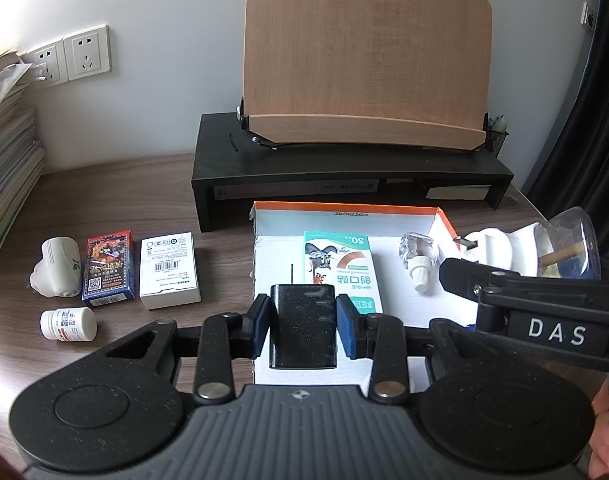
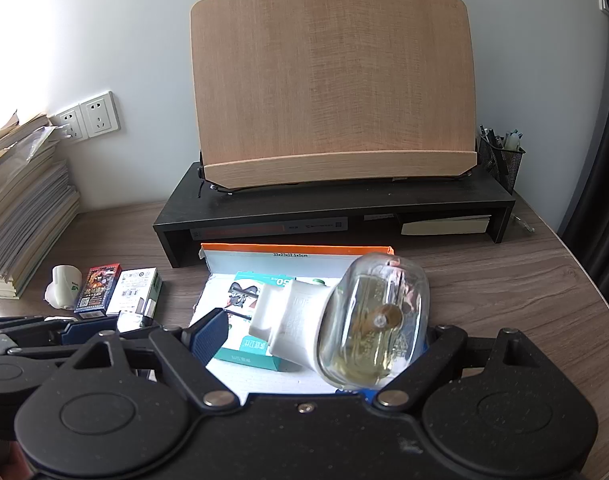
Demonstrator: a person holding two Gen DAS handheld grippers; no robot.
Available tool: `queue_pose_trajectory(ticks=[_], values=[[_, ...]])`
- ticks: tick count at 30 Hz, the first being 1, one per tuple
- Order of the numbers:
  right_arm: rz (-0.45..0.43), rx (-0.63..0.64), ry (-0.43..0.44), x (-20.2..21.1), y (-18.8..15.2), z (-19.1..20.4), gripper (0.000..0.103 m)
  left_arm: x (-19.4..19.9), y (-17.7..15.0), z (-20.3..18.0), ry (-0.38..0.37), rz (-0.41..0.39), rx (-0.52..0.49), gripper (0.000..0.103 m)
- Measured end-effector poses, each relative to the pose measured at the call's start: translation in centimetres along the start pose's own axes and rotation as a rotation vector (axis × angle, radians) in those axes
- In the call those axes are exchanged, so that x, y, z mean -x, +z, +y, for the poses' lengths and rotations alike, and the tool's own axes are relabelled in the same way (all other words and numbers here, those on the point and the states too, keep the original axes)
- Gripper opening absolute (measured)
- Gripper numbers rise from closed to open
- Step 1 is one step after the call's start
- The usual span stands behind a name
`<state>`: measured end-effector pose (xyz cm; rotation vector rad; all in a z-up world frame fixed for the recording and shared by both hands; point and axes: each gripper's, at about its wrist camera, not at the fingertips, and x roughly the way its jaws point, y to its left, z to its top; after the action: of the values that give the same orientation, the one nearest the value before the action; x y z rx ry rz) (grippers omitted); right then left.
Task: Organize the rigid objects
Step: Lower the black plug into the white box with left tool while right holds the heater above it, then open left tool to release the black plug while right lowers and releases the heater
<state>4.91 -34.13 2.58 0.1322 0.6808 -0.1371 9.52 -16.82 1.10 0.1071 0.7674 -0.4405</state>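
Note:
My left gripper [image 1: 303,326] is shut on a black rectangular box [image 1: 303,326] and holds it over the near part of the white open carton [image 1: 392,252]. My right gripper [image 2: 316,344] holds a white plug-in diffuser with a clear liquid bottle [image 2: 372,324] above the carton [image 2: 264,254]; it also shows in the left wrist view [image 1: 544,250]. In the carton lie a teal bandage box [image 1: 340,268] and a clear small bottle [image 1: 418,258]. On the desk to the left are a white plug device [image 1: 56,268], a card box [image 1: 109,270], a white box [image 1: 169,270] and a pill bottle [image 1: 68,323].
A black monitor riser [image 1: 344,168] with a wooden book stand [image 1: 364,60] stands behind the carton. A stack of books [image 1: 4,160] is at the far left. A mesh pen holder [image 2: 500,162] sits on the riser's right end. Wall sockets [image 1: 70,58] are on the wall.

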Motion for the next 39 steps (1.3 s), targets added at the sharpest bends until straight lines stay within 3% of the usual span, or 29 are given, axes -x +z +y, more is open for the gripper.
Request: queue_pose_trajectory(ticks=[32,39], values=[[0.026,0.002,-0.015,-1.3,0.2,-0.5,0.102,-0.8,0.0,-0.1,-0.005,0.014,0.003,0.037],[0.038,0.001,-0.019,-1.9,0.3,-0.7,0.102,-1.3,0.2,-0.3,-0.023,0.011,-0.008,0.032]])
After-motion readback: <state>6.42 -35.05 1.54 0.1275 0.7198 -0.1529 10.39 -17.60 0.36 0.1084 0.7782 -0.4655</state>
